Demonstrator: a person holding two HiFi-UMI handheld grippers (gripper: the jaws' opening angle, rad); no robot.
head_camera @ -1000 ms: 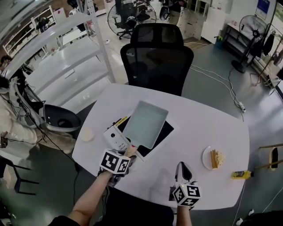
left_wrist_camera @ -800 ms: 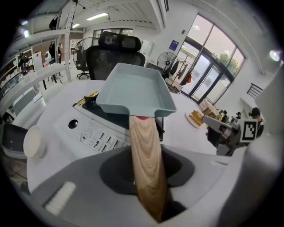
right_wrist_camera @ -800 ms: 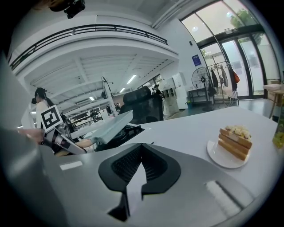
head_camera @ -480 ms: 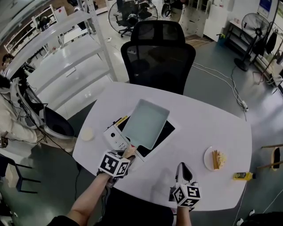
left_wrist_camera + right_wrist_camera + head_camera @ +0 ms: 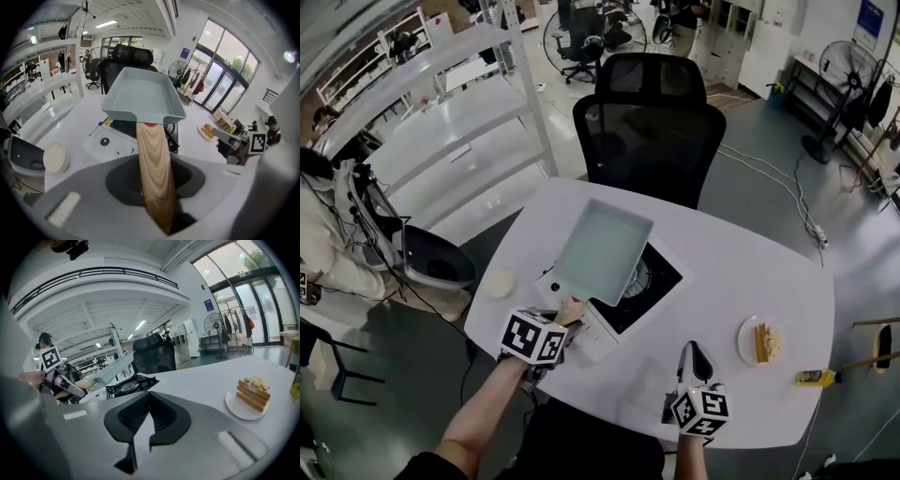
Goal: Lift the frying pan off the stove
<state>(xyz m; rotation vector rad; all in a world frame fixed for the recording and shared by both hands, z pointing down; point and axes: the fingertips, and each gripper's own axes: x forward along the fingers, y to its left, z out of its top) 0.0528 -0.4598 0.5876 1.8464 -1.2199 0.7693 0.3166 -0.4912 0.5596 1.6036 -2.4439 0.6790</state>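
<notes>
Jaws of the left gripper (image 5: 569,317) are clamped on the pale wooden handle (image 5: 154,168) of the pale-green rectangular frying pan (image 5: 602,248), which is seemingly held clear above the black stove (image 5: 654,279). It should be kept level. Jaws of the right gripper (image 5: 698,356) are closed together, empty.

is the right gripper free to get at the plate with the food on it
Probably yes. The right gripper is empty with its jaws together, and the plate sits just to its right on the table, with only bare tabletop between them. It would need to open first.
</notes>
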